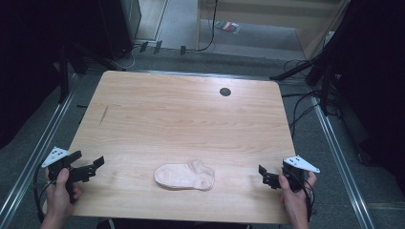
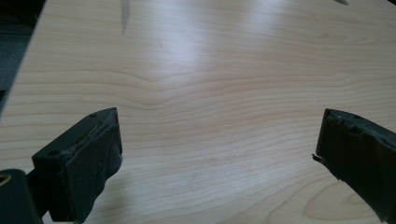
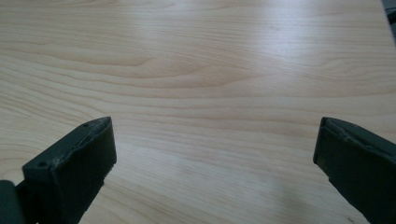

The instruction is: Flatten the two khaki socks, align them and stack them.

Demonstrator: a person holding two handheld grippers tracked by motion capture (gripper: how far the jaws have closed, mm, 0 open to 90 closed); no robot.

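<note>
A pale pink, crumpled fabric sock (image 1: 185, 176) lies flat near the front edge of the light wooden table (image 1: 181, 114), roughly midway between the two hand-held tools and well apart from each. Its folds are too small to resolve in the high view. The black left gripper (image 1: 88, 168), held at the table's front left corner, has its jaws spread wide over bare wood. The black right gripper (image 1: 266, 175), at the front right corner, is likewise spread and pinches nothing. A small dark round hole (image 1: 225, 91) marks the far side; the surroundings are in deep shadow.
</note>
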